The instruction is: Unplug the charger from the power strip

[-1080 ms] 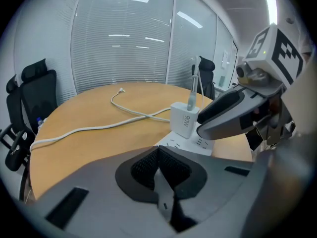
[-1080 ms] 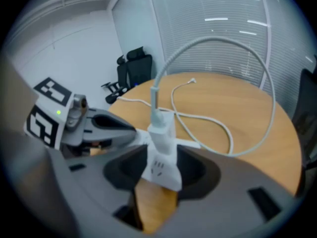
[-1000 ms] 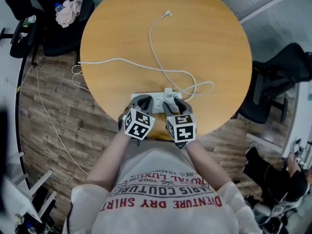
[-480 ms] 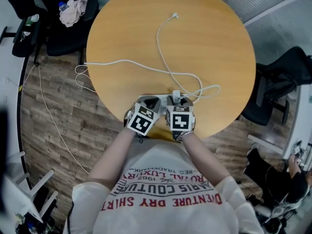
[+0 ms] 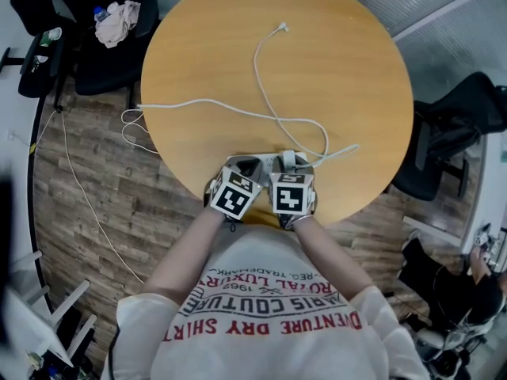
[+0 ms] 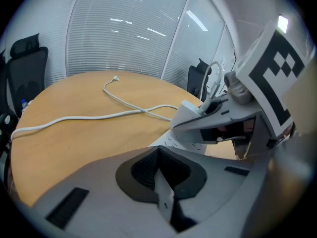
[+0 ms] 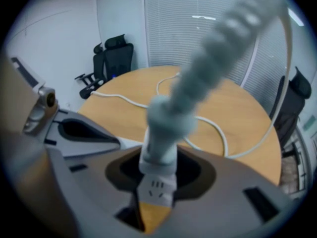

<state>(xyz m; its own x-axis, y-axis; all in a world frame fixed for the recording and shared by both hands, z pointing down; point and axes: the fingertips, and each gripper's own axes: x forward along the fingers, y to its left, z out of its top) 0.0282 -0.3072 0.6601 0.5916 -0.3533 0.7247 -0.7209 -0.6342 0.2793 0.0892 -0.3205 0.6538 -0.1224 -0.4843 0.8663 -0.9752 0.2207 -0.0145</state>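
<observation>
At six o'clock on the round bench [image 5: 333, 70], the left gripper [image 6: 161, 180] has its jaws narrow on the end of the white power strip [image 6: 171, 142], while the right gripper [image 7: 157, 175] has its jaws closing around the plugged-in charger [image 7: 159, 150].

The head view looks steeply down from above the person [image 5: 269, 315] onto the round bench [image 5: 333, 77]. Each claw view rides low and very close behind its own jaws, facing outward across the bench toward the blinds [image 6: 124, 33]. All three views share the bench top, the white cord [image 5: 190, 100] and the power strip [image 5: 265, 161].
</observation>
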